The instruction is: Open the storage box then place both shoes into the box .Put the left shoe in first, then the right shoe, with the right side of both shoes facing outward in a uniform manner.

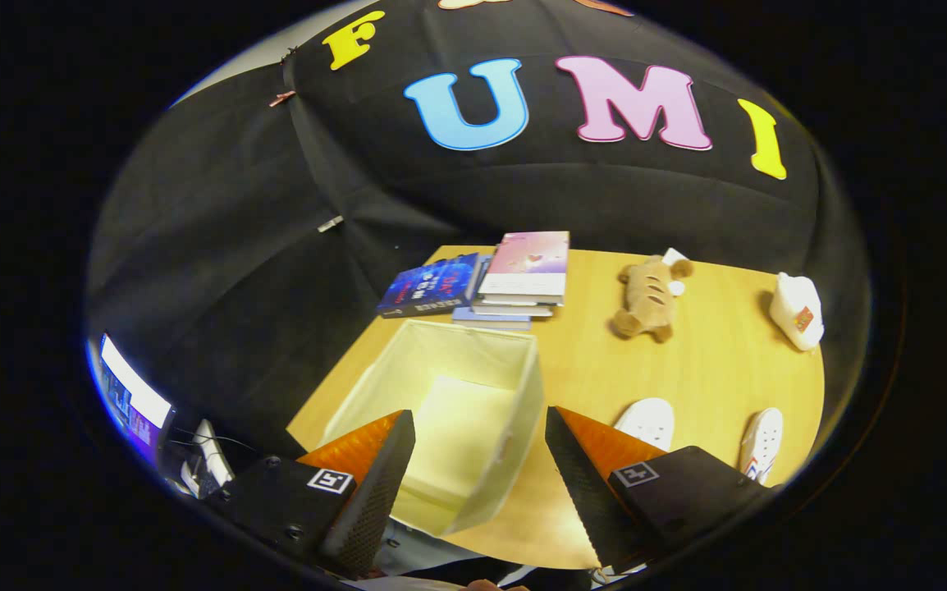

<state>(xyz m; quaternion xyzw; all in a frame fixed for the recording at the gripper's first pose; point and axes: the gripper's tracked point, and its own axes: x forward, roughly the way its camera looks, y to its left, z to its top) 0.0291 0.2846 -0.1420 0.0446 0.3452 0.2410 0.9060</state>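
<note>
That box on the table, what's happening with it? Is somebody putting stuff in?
Not yet. The cream storage box already stands open and looks empty. A person holds the gripper above the table, fingers spread, holding nothing, with the box's near corner between them. Two white shoes wait on the table beside the box. Books, a plush toy and a small white thing lie beyond.

1. The storage box (449, 410), a pale cream fabric bin with soft walls, is sitting open-topped on the wooden table, its hollow showing nothing inside; it is lying just ahead of the fingers, mostly between them.
2. A white shoe (647, 422) is resting on the table just right of the box, partly hidden behind the right finger.
3. The second white shoe (762, 443) is lying further right, apart from the first, near the table's edge.
</note>
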